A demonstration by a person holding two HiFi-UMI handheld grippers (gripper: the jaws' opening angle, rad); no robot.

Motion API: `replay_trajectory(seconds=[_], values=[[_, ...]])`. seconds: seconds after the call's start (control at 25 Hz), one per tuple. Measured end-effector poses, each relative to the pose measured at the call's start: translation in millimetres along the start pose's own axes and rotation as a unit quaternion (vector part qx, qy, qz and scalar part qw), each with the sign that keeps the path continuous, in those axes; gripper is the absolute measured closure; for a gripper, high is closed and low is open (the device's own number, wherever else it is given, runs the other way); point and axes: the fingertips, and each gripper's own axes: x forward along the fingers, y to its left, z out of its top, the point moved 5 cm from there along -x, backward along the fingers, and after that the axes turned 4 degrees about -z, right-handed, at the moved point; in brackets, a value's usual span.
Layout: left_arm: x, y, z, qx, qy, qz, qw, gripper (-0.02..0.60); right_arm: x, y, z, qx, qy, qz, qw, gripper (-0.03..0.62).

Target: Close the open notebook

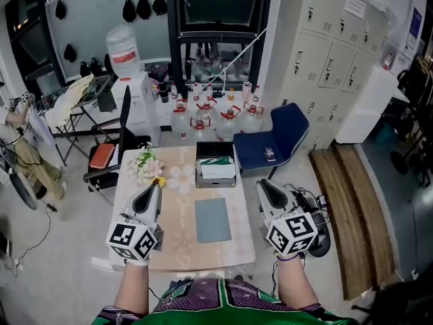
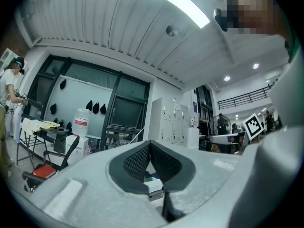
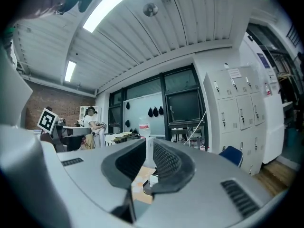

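A grey-blue notebook (image 1: 212,220) lies flat and closed in the middle of the small pale table (image 1: 173,244). My left gripper (image 1: 151,187) hovers over the table's left side, pointing level and away from me. In the left gripper view its jaws (image 2: 149,144) meet at the tips with nothing held. My right gripper (image 1: 262,183) hangs just off the table's right edge, also level. In the right gripper view a narrow gap shows between the pads of the right gripper (image 3: 149,147), and nothing is in it. Neither gripper touches the notebook.
An open dark box (image 1: 215,166) with papers stands at the table's far edge, with a bunch of flowers (image 1: 146,162) to its left. Beyond are a blue chair (image 1: 274,141), water bottles (image 1: 210,117) and a black chair (image 1: 103,156). A wooden bench (image 1: 352,202) runs along the right.
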Motion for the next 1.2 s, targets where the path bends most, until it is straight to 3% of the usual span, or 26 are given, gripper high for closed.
replay_trajectory(seconds=[0.48, 1.2], values=[[4.6, 2.0, -7.7, 0.010, 0.006, 0.008, 0.9999, 0.565, 0.9, -12.2, -3.5, 0.002, 0.002, -0.026, 1.000, 0.591], [12.4, 0.7, -13.9, -0.018, 0.004, -0.005, 0.9998, 0.566, 9.7, -12.2, -4.3, -0.006, 0.002, -0.023, 1.000, 0.592]])
